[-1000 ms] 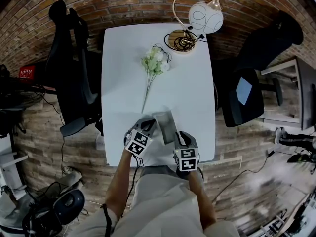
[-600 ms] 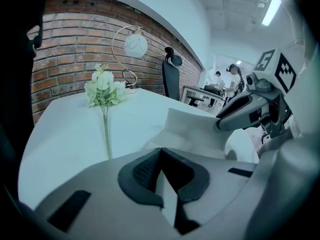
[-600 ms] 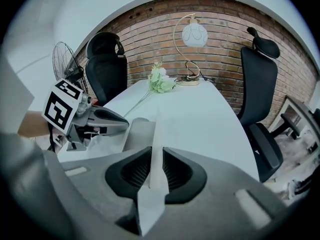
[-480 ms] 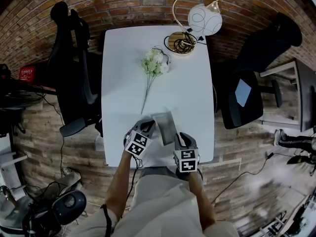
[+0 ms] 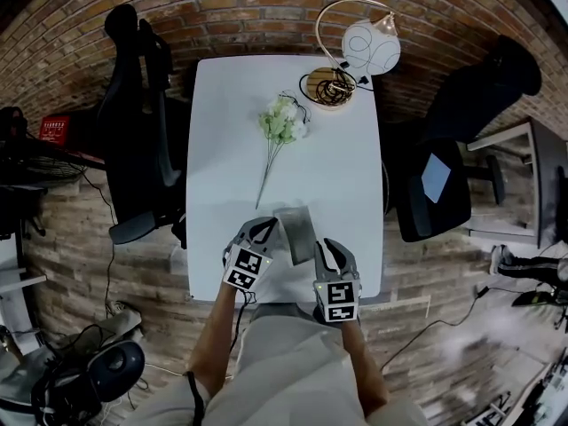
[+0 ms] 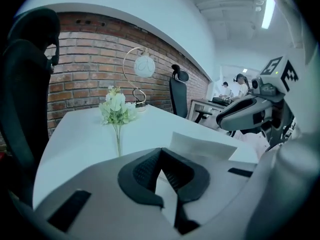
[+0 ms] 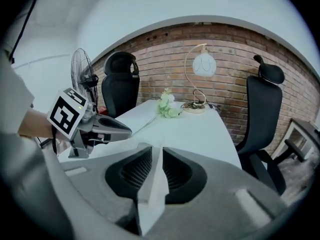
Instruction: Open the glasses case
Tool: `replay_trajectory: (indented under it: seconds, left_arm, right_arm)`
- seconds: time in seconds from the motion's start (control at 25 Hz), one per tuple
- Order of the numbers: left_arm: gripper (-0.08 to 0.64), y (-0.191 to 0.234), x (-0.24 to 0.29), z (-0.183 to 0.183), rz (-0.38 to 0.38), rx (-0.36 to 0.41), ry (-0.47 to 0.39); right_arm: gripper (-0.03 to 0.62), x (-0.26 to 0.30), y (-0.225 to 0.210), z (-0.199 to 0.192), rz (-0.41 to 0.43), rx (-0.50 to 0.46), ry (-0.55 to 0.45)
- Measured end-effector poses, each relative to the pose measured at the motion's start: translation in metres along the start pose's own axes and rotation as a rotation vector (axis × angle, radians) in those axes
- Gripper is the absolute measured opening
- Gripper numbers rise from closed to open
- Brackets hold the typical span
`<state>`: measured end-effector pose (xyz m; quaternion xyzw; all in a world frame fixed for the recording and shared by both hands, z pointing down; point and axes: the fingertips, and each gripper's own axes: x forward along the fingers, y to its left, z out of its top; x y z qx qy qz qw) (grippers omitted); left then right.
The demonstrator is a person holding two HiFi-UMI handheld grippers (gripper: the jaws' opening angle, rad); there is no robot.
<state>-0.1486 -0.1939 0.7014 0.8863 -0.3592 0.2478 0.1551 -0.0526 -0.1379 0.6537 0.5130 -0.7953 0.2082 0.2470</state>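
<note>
The glasses case (image 5: 297, 231), a flat pale grey case, hangs just above the near end of the white table (image 5: 342, 176), between my two grippers. My left gripper (image 5: 271, 226) holds its left edge; in the left gripper view the jaws (image 6: 160, 156) meet at their tips with pale material between the pads, and the case's flap (image 6: 202, 145) shows beyond. My right gripper (image 5: 321, 247) is shut on the right side: a thin pale flap of the case (image 7: 152, 194) is pinched between its pads (image 7: 135, 171). Each gripper appears in the other's view.
A bunch of white artificial flowers (image 5: 282, 122) lies mid-table. A gold arc lamp with a white globe (image 5: 371, 47) stands at the far end. Black office chairs stand at the left (image 5: 142, 140) and right (image 5: 444, 162) of the table. A fan is at the far left.
Both grippers have risen a little together, and the case between them has come up with them. The flowers and lamp have not moved on the table.
</note>
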Motion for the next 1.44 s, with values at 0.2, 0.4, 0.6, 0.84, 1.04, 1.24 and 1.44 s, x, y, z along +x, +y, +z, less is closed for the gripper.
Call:
replay_trajectory:
  seconds: [0.2, 0.4, 0.6, 0.84, 1.04, 1.24, 1.44]
  left_arm:
    - [0.003, 0.003, -0.02, 0.034, 0.049, -0.005, -0.091]
    - [0.003, 0.001, -0.042, 0.066, 0.083, 0.002, -0.179]
    - [0.003, -0.003, -0.063, 0.097, 0.109, 0.015, -0.257]
    - [0.003, -0.003, -0.079, 0.132, 0.121, 0.04, -0.341]
    - [0.004, 0.002, -0.086, 0.147, 0.114, 0.048, -0.384]
    - [0.003, 0.012, -0.093, 0.161, 0.107, 0.05, -0.429]
    - [0.003, 0.028, -0.099, 0.175, 0.118, 0.06, -0.474]
  right_arm:
    - [0.017, -0.012, -0.006, 0.037, -0.002, -0.049, -0.122]
    - [0.008, -0.02, -0.009, 0.063, 0.012, -0.088, -0.193]
    - [0.008, -0.026, -0.012, 0.083, 0.021, -0.097, -0.25]
    - [0.006, -0.033, -0.018, 0.108, 0.006, -0.1, -0.298]
    - [0.006, -0.033, -0.015, 0.13, -0.006, -0.119, -0.362]
    - [0.007, -0.029, -0.014, 0.148, -0.041, -0.123, -0.376]
    - [0.006, -0.024, -0.009, 0.172, -0.054, -0.135, -0.419]
